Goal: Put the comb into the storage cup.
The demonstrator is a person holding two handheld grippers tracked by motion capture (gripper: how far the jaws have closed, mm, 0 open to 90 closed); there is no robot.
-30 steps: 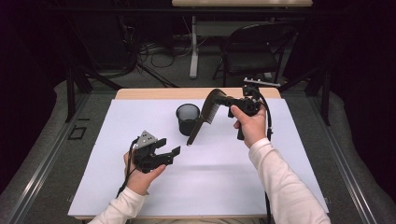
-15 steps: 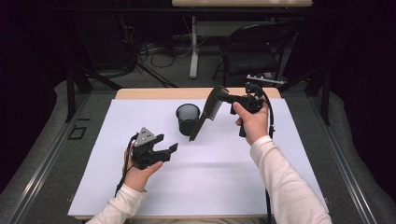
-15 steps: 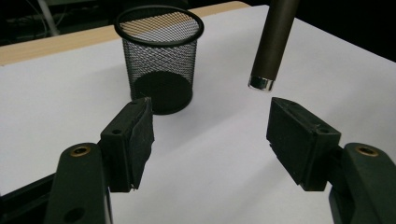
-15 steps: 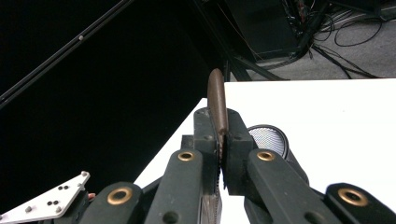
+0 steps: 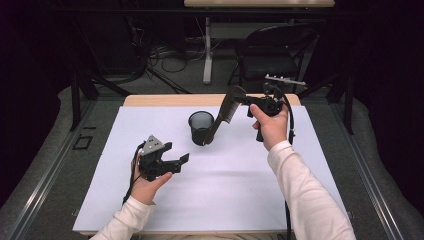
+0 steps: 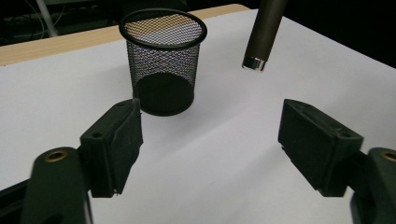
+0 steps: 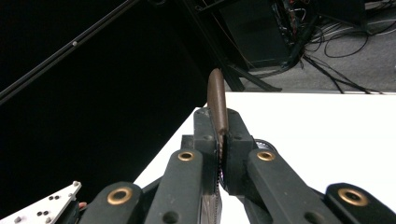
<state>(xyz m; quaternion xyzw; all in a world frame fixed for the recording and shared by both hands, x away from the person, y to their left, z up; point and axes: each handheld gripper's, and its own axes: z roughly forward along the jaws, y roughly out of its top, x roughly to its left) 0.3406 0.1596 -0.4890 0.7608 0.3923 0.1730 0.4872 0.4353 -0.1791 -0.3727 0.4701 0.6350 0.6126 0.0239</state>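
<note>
Raised a bit: right gripper (image 5: 239,100) clamps ridged brown comb (image 5: 223,114) beside round mesh cup (image 5: 201,128); left gripper (image 5: 176,153) jaws apart.

Counter (image 5: 225,200): flat top under a white sheet (image 5: 150,125) reaching nearly to every edge; a bare wooden strip (image 5: 165,100) shows along the far side. One item stands directly on the sheet: a black mesh cup (image 5: 200,127), upright, open end up, toward the far middle.

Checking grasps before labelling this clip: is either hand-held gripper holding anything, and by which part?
The right hand-held gripper is shut on the brown toothed comb, gripping its toothed head; the handle hangs down. The left hand-held gripper is open, holding nothing.
</note>
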